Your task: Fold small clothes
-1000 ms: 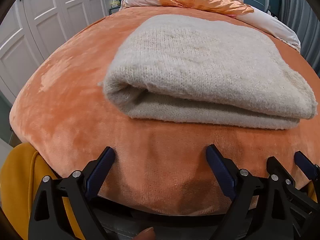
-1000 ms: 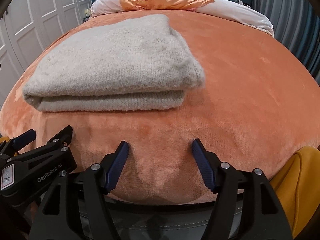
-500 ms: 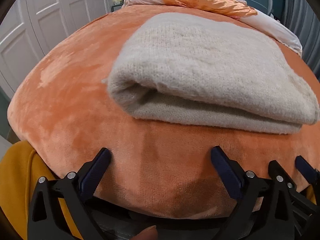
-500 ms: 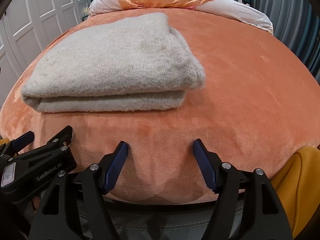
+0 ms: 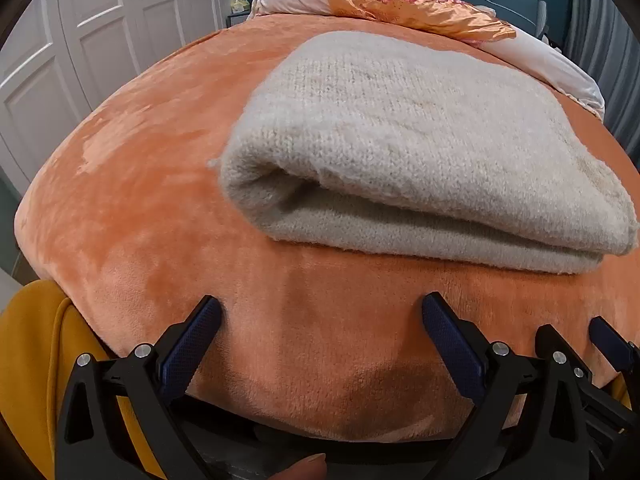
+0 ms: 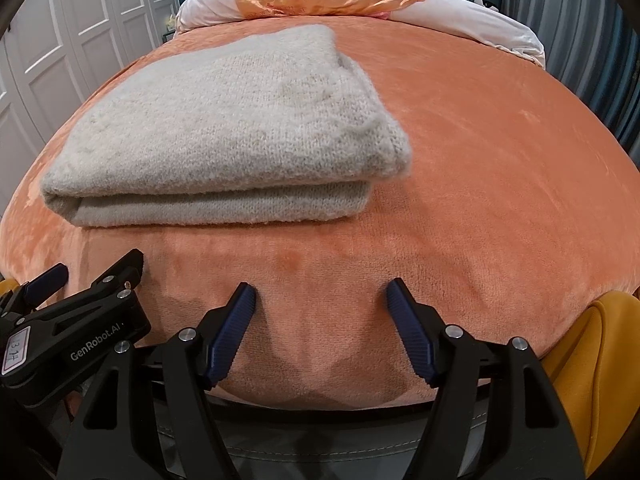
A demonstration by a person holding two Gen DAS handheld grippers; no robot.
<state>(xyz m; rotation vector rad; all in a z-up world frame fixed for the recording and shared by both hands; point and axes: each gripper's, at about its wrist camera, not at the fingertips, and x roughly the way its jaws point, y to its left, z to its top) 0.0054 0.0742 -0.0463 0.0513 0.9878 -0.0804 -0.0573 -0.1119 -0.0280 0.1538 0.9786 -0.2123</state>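
Note:
A cream knitted garment (image 5: 408, 152) lies folded in a thick stack on the orange bed blanket (image 5: 140, 184); it also shows in the right wrist view (image 6: 224, 132). My left gripper (image 5: 320, 316) is open and empty, over the blanket just short of the garment's near edge. My right gripper (image 6: 320, 296) is open and empty, in front of the garment's right end. The left gripper also shows at the lower left of the right wrist view (image 6: 80, 312).
White pillows with an orange floral satin cover (image 5: 412, 4) lie at the head of the bed. White wardrobe doors (image 5: 80, 40) stand to the left. Yellow cloth (image 6: 600, 360) hangs by the bed's near edge.
The left gripper has moved closer to the garment, which now looks larger. The right gripper has barely moved. Both stay open.

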